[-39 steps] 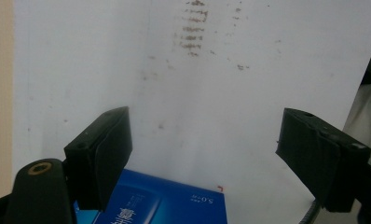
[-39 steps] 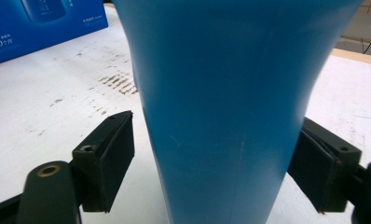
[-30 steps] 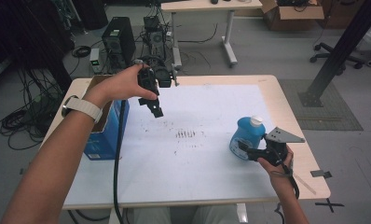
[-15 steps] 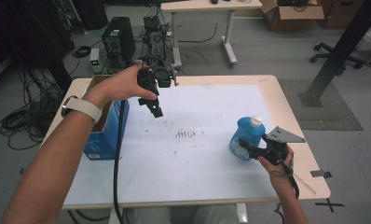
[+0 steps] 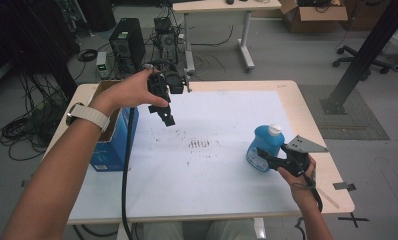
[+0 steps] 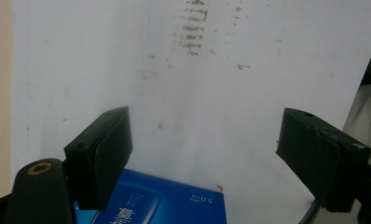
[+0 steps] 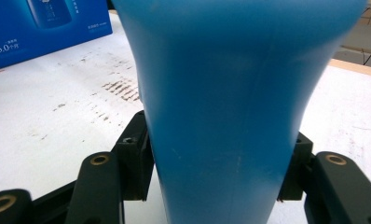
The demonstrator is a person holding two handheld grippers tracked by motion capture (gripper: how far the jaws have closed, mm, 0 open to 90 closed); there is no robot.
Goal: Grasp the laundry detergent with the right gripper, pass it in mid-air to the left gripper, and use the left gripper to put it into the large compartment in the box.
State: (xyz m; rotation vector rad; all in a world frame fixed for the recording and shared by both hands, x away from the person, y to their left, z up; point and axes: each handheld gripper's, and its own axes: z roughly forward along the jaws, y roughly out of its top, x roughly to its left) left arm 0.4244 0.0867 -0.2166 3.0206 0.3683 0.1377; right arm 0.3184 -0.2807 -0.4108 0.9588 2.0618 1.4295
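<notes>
A blue plastic bottle (image 5: 263,146) with a white cap stands on the white sheet at the table's right side. My right gripper (image 5: 267,159) is shut on its lower body; in the right gripper view the blue bottle (image 7: 235,93) sits tight between both black jaws of the right gripper (image 7: 216,168). My left gripper (image 5: 166,116) hangs in the air over the table's back left, tilted down. In the left gripper view the left gripper (image 6: 204,154) is open wide with nothing between its jaws, above the white sheet and the blue box (image 6: 155,203).
A blue cardboard box (image 5: 108,145) stands at the table's left edge, also seen as the blue box (image 7: 44,23) in the right gripper view. Brown smudges (image 5: 201,145) mark the white sheet's middle. Computers, cables and another table stand behind the table (image 5: 307,107).
The right gripper with the bottle has shifted very slightly. The left hand holds nearly still.
</notes>
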